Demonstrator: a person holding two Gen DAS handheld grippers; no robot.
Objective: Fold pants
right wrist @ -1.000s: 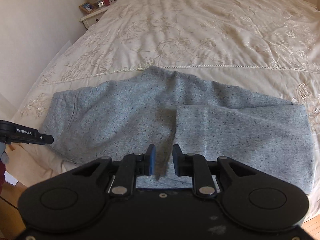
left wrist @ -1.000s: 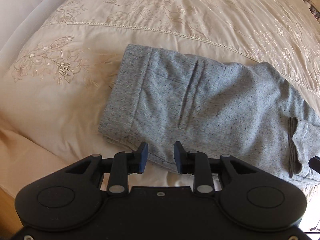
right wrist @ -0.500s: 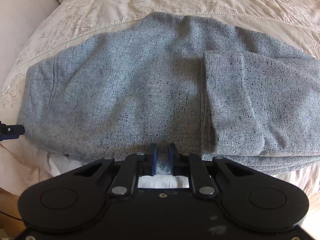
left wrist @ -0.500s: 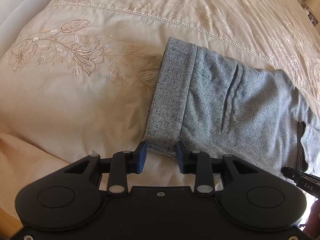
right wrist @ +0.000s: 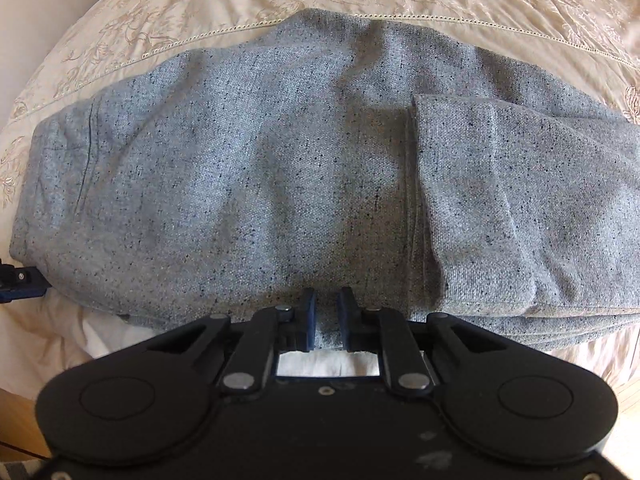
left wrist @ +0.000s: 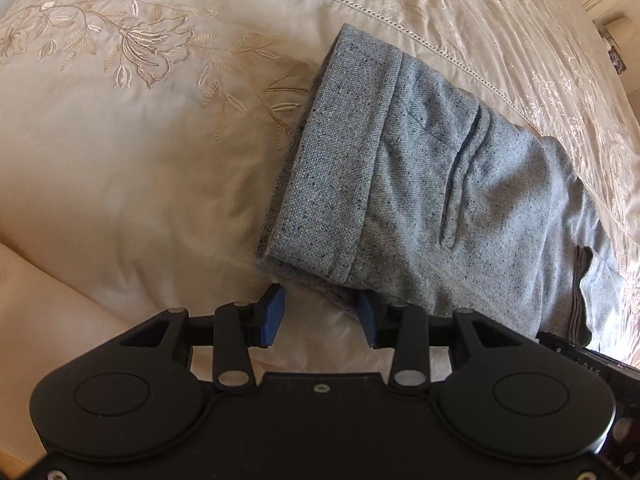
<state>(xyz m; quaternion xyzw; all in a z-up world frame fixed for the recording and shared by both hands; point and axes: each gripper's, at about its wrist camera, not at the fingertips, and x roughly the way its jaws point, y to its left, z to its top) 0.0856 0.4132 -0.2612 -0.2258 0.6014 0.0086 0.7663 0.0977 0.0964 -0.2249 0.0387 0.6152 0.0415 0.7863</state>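
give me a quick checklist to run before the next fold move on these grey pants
1. Left claw at the waistband corner: ok, its jaws have just been opening, and the corner lies between them, ungripped.
2. Right claw on the near edge of the pants: ok, jaws narrow with grey cloth between the pads; its jaws have just been closing.
3. Firm pinch through all layers: cannot tell.
4. Leg cuff already folded over: ok, its edge lies across the pants in the right view.
5. Bedspread caught in either claw: cannot tell.
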